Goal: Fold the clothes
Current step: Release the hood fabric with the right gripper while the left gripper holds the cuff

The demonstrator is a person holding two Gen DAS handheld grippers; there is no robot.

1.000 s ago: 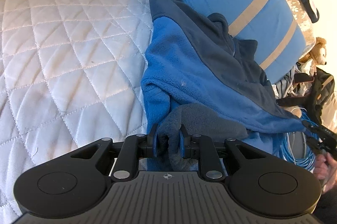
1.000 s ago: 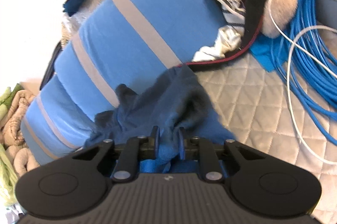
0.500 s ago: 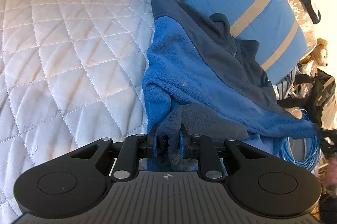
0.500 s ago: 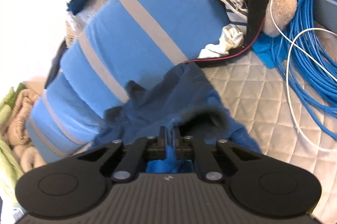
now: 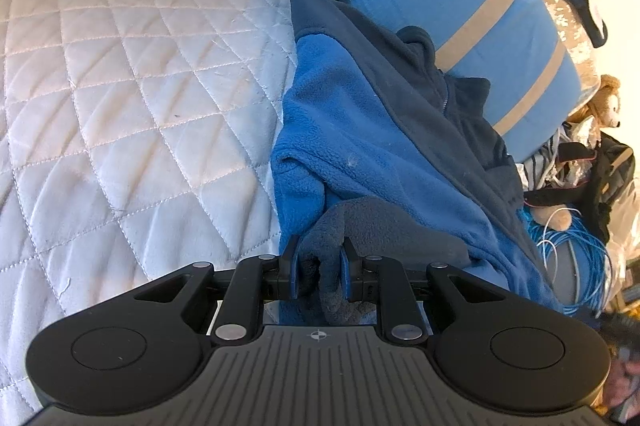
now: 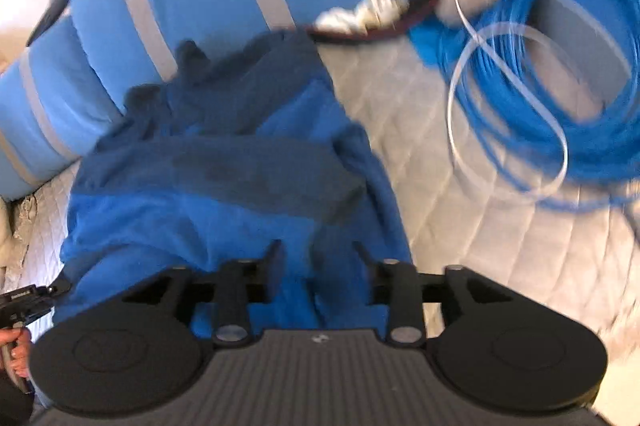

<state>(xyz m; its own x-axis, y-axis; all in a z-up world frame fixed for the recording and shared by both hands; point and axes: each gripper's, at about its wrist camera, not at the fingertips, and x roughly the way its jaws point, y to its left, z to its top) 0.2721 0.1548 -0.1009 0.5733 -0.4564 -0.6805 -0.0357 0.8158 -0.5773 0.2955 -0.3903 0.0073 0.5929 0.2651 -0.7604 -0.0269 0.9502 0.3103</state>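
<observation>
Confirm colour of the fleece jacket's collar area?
Dark navy, above a brighter blue body; the fleece jacket shows best in the left wrist view.

Bright daylight fills both views, blowing out to white at 1 o'clock in the left view and 10 o'clock in the right. The left view is sharp; the right is motion-blurred, worst on the blue cable coil (image 6: pixel 560 73). Fisheye bending curves the edges.

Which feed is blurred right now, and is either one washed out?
Right wrist view: motion-smeared, worst on the blue cable coil. Left wrist view: sharp on the fleece jacket and quilt, blown out white at the top right corner.
</observation>
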